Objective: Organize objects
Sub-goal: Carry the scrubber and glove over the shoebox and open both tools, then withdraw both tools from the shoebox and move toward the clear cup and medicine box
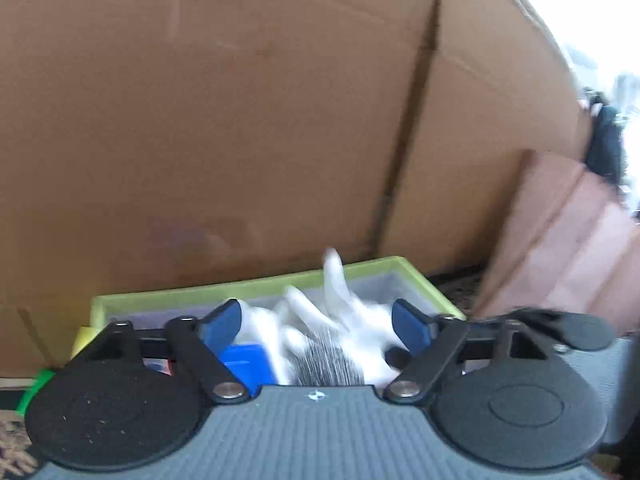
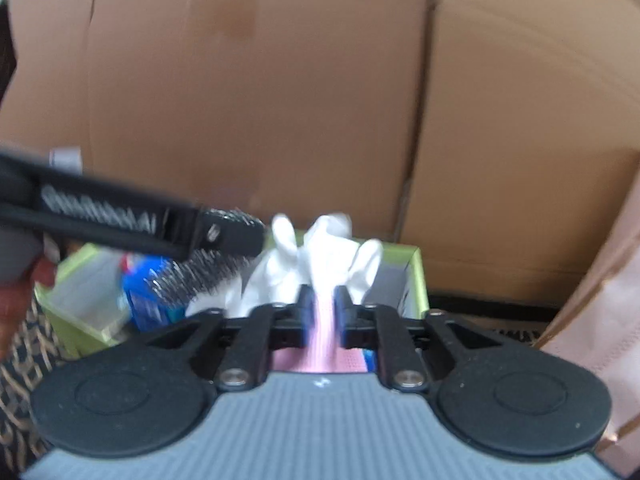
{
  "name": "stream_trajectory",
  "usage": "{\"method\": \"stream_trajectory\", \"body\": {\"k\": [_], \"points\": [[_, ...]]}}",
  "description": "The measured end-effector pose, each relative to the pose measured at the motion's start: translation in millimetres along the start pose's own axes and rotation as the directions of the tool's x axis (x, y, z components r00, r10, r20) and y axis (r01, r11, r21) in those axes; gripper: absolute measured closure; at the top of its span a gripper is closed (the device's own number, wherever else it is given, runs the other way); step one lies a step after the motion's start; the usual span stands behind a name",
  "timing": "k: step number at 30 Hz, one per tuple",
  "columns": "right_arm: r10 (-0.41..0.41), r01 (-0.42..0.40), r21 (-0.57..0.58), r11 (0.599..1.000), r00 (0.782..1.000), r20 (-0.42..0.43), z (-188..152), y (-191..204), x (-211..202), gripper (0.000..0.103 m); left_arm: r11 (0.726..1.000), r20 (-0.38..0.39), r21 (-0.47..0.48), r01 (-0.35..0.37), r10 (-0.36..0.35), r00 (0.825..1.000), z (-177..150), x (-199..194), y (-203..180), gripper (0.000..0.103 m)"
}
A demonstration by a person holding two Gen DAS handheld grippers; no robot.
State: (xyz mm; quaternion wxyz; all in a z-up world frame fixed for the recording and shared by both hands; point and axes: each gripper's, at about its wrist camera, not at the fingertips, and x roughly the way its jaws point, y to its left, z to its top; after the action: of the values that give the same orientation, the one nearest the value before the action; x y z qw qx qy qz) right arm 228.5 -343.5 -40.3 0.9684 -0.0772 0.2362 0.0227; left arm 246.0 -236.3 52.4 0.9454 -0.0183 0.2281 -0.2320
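Two wrist views, both motion-blurred. Left wrist view, left to right: green-rimmed bin (image 1: 256, 286) with translucent walls sits against a large cardboard box (image 1: 200, 100). Left gripper (image 1: 318, 326) hangs over the bin with jaws spread wide; nothing is pressed between the blue pads (image 1: 224, 326). Below the gap lie a blue box (image 1: 248, 360), a round hairbrush (image 1: 332, 364) with a barrel of fine silvery bristles, and a crumpled white glove (image 1: 340, 292) whose fingers stick up past the far rim. Pinkish board (image 1: 560, 240) leans at far right.

Right wrist view, left to right: patterned brown-and-black fabric (image 2: 20, 360) underlies the bin (image 2: 80, 320). Dark body of the other gripper (image 2: 100, 212) crosses from the left edge above the bin. Brush (image 2: 200, 276) lies in the bin, bristles grey-silver, beside blue packaging (image 2: 144, 296). White glove (image 2: 324, 248) stands bunched, fingers upward, inside the bin near the far wall. Right gripper (image 2: 323, 312) has jaws partly apart; a pink strip (image 2: 322, 340) shows in the gap, but blur prevents telling whether the pads touch it.
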Motion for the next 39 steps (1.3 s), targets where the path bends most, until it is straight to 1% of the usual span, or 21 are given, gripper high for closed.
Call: {"method": "stream_trajectory", "body": {"k": [1, 2, 4, 8, 9, 11, 13, 16, 19, 23, 26, 27, 29, 32, 33, 35, 39], "points": [[-0.018, 0.019, -0.016, 1.000, 1.000, 0.014, -3.6, 1.6, -1.4, 0.043, 1.000, 0.004, 0.012, 0.001, -0.001, 1.000, -1.1, -0.6, 1.3, 0.017], [-0.034, 0.035, -0.024, 0.999, 0.999, 0.033, -7.0, 2.3, -4.5, 0.039, 1.000, 0.000, 0.018, 0.011, -0.011, 1.000, -2.1, -0.9, 3.1, 0.017], [-0.041, 0.042, -0.022, 0.999, 0.998, 0.048, -10.7, 1.2, -9.7, 0.028, 1.000, -0.002, 0.011, 0.005, -0.005, 1.000, -3.5, -3.2, 5.0, 0.017], [-0.063, 0.062, 0.009, 0.998, 0.996, 0.065, -12.4, -2.9, -25.7, 0.015, 1.000, 0.013, 0.003, 0.002, -0.002, 1.000, -2.0, -17.5, 8.9, 0.017], [-0.069, 0.068, 0.012, 0.998, 0.995, 0.077, -11.3, -2.7, -33.1, 0.013, 1.000, 0.018, 0.005, 0.000, -0.001, 1.000, -0.8, -22.5, 8.5, 0.017], [-0.081, 0.080, 0.012, 0.997, 0.991, 0.107, -8.1, -0.1, -47.6, 0.005, 1.000, 0.040, 0.008, 0.005, -0.005, 0.999, 0.7, -39.3, 8.4, 0.017], [-0.094, 0.094, 0.006, 0.996, 0.985, 0.145, -1.9, 3.0, -69.5, 0.000, 1.000, 0.052, 0.014, 0.003, -0.004, 0.999, 0.9, -57.7, 9.7, 0.017], [-0.098, 0.098, 0.006, 0.995, 0.977, 0.187, 4.1, 11.0, -93.5, 0.000, 1.000, 0.061, 0.002, 0.004, -0.004, 0.998, -2.8, -87.6, 17.2, 0.017], [-0.083, 0.083, 0.009, 0.996, 0.975, 0.206, 8.4, 25.2, -117.4, 0.000, 1.000, 0.051, -0.008, -0.006, 0.006, 0.999, -11.1, -116.1, 28.8, 0.017], [-0.034, 0.031, 0.018, 0.999, 0.976, 0.214, 7.2, 52.4, -139.4, 0.000, 0.999, 0.045, -0.019, -0.029, 0.029, 0.999, -31.3, -155.3, 54.9, 0.017], [0.024, -0.031, 0.028, 0.999, 0.976, 0.216, 4.8, 76.2, -148.1, 0.000, 0.996, 0.046, -0.034, -0.080, 0.082, 0.996, -48.7, -179.4, 82.9, 0.014], [0.050, -0.056, 0.024, 0.998, 0.976, 0.211, 3.8, 87.1, -150.0, 0.000, 0.993, 0.044, -0.040, -0.109, 0.111, 0.993, -54.4, -186.5, 92.8, 0.012], [0.088, -0.092, 0.011, 0.996, 0.975, 0.206, 1.9, 107.9, -149.6, 0.000, 0.984, 0.034, -0.041, -0.173, 0.175, 0.984, -66.4, -197.6, 112.8, 0.011], [0.158, -0.159, -0.008, 0.987, 0.970, 0.182, 0.2, 142.1, -141.5, 0.000, 0.963, 0.011, -0.042, -0.266, 0.266, 0.964, -84.2, -211.1, 143.9, 0.011], [0.184, -0.185, -0.009, 0.983, 0.968, 0.172, 0.1, 154.4, -137.0, 0.000, 0.957, -0.001, -0.042, -0.287, 0.287, 0.958, -88.2, -212.9, 153.4, 0.011], [0.227, -0.227, -0.017, 0.974, 0.963, 0.145, 0.6, 176.7, -125.8, 0.000, 0.946, -0.024, -0.052, -0.321, 0.320, 0.947, -95.8, -215.7, 173.9, 0.011], [0.286, -0.285, -0.022, 0.958, 0.954, 0.090, 1.4, 219.0, -98.8, 0.000, 0.929, -0.041, -0.108, -0.354, 0.352, 0.935, -102.2, -219.0, 215.2, 0.011]]}}
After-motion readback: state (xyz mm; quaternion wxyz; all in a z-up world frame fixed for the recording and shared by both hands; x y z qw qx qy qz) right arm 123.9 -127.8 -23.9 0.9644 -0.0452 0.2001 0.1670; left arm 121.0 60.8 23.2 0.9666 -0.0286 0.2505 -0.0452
